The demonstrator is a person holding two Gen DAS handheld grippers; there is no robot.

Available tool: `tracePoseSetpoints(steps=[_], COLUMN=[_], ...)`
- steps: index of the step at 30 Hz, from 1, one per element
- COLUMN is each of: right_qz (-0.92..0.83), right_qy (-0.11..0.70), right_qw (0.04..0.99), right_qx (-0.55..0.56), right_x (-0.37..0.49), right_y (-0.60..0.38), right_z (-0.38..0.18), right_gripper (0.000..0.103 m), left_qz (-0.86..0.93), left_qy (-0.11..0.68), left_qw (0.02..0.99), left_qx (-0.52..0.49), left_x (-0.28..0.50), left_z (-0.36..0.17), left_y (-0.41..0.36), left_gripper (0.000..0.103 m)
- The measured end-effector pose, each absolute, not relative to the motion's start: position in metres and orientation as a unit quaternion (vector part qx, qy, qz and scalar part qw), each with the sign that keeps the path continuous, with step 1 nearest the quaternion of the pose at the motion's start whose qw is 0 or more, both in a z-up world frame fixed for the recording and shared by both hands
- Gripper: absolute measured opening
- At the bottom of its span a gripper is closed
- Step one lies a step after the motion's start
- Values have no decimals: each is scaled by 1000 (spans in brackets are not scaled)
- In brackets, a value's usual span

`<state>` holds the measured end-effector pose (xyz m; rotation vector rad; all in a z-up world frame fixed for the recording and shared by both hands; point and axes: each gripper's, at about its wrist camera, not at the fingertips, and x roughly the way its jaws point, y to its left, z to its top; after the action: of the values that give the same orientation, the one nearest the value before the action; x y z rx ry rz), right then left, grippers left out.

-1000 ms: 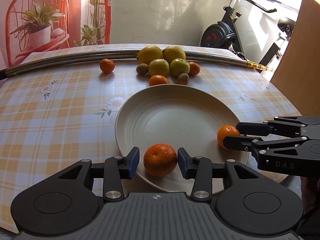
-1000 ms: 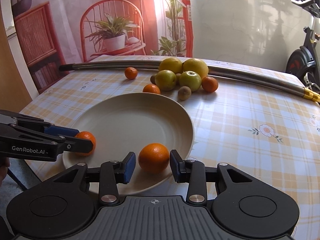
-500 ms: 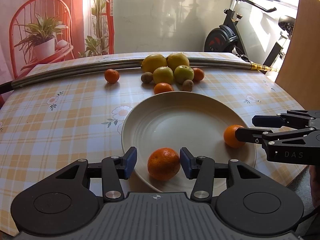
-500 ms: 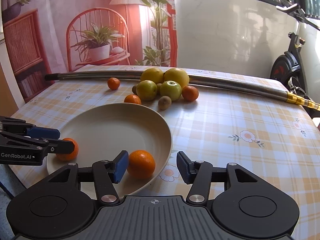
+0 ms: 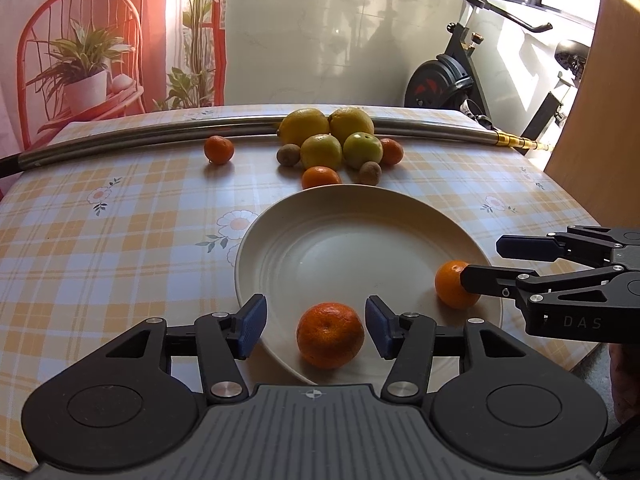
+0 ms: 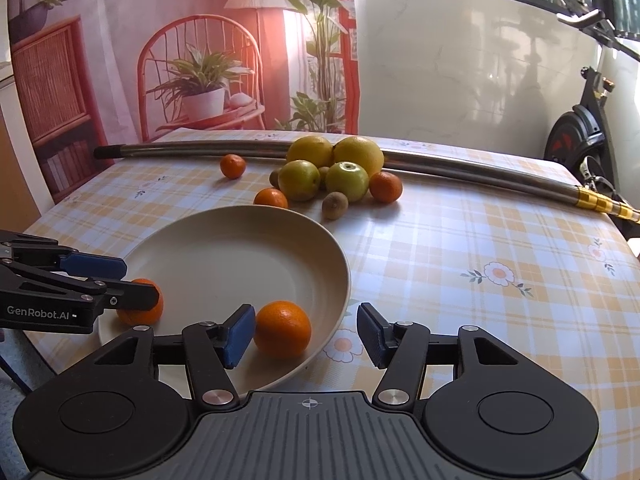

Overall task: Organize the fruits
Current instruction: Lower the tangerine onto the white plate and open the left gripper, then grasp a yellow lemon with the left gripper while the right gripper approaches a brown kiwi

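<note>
Plate (image 5: 280, 240) on desk (image 5: 120, 220) is holding 2 tangerines near its front rim, one (image 5: 330, 334) stem-dimple facing cam btwn left tongs (image 5: 314, 326), other (image 6: 282, 329) btwn right tongs (image 6: 306, 336), both tongs opening, gripping nothing.

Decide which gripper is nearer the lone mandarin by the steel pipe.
Left, judging by layout. The left gripper works the plate's near-left rim, on the lone mandarin's side; the right gripper, opening like the left, sits farther across.

Two oranges (image 5: 330, 335) sit on the plate (image 5: 304, 216); more fruit (image 5: 336, 144) lies behind it on the tabletop (image 5: 120, 232), before a pole (image 5: 132, 138).
</note>
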<state>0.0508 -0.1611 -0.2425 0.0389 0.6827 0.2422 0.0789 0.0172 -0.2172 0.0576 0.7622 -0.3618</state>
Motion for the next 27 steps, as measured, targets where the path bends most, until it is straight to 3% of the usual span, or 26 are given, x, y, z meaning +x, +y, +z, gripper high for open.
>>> tracePoseSetpoints(steps=[17,22,27], right_qz=[121,103,109], right_qy=[288,255,246], right_qw=[950,961,962], right_qx=[17,-10,-42], right_x=[51,62,80], right_y=[-169,-175,-178], right_z=[-226,-219,-216], right_gripper=[54,68,69], left_qz=[-137,-121,-119], left_qy=[353,342,337], left_qw=[925,931,933], left_qx=[-41,-33,-30], left_x=[109,124,140], left_z=[-193,-180,-172], left_y=[45,49,47], left_gripper=[59,59,59])
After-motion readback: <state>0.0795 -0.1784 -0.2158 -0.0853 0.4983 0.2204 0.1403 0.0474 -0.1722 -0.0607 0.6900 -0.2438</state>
